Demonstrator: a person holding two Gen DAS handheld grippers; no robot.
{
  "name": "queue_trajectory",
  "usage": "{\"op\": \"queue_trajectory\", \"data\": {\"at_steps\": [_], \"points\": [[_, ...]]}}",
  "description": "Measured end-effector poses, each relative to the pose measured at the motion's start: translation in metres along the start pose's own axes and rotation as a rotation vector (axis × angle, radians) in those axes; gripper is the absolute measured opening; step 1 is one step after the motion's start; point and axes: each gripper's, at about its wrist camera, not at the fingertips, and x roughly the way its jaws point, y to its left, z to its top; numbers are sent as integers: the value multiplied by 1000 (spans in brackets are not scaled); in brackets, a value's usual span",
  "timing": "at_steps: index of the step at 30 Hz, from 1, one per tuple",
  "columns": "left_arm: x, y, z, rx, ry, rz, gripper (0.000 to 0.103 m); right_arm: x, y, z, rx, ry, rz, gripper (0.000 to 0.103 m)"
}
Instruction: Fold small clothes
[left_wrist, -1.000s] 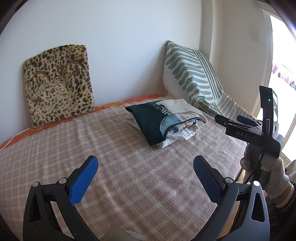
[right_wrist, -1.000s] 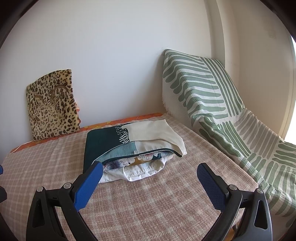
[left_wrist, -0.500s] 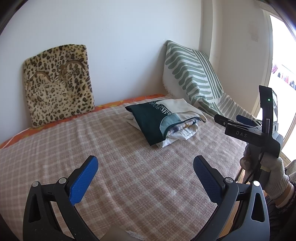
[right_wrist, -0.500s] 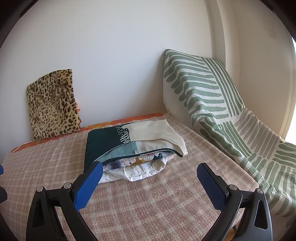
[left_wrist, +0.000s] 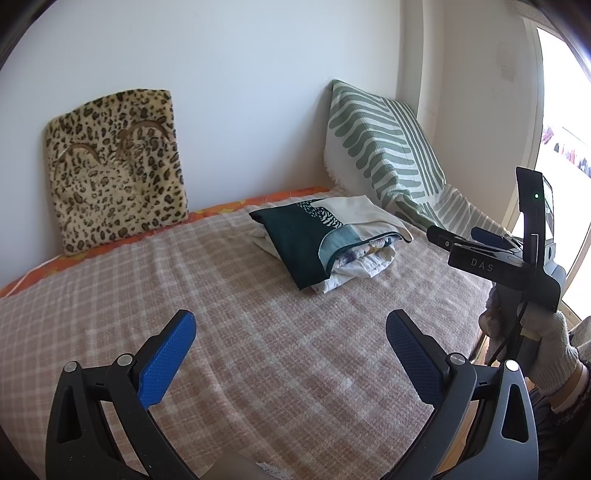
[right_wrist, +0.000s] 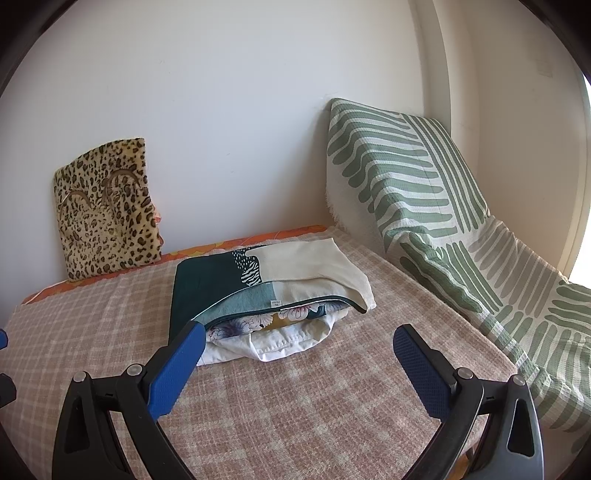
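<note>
Above the checked blanket, the left gripper and right gripper hover level, jaws wide and empty; the folded clothes stack lies ahead near the striped cushion.
</note>
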Motion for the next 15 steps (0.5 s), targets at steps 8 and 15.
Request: {"op": "queue_trajectory", "data": {"at_steps": [8,15], "points": [[0,2,1,-6,6,-7,102,0,1,0,-1,0,1,103],[-1,4,-2,9,-10,-12,102,1,2,0,-2,3,-1,103]]}}
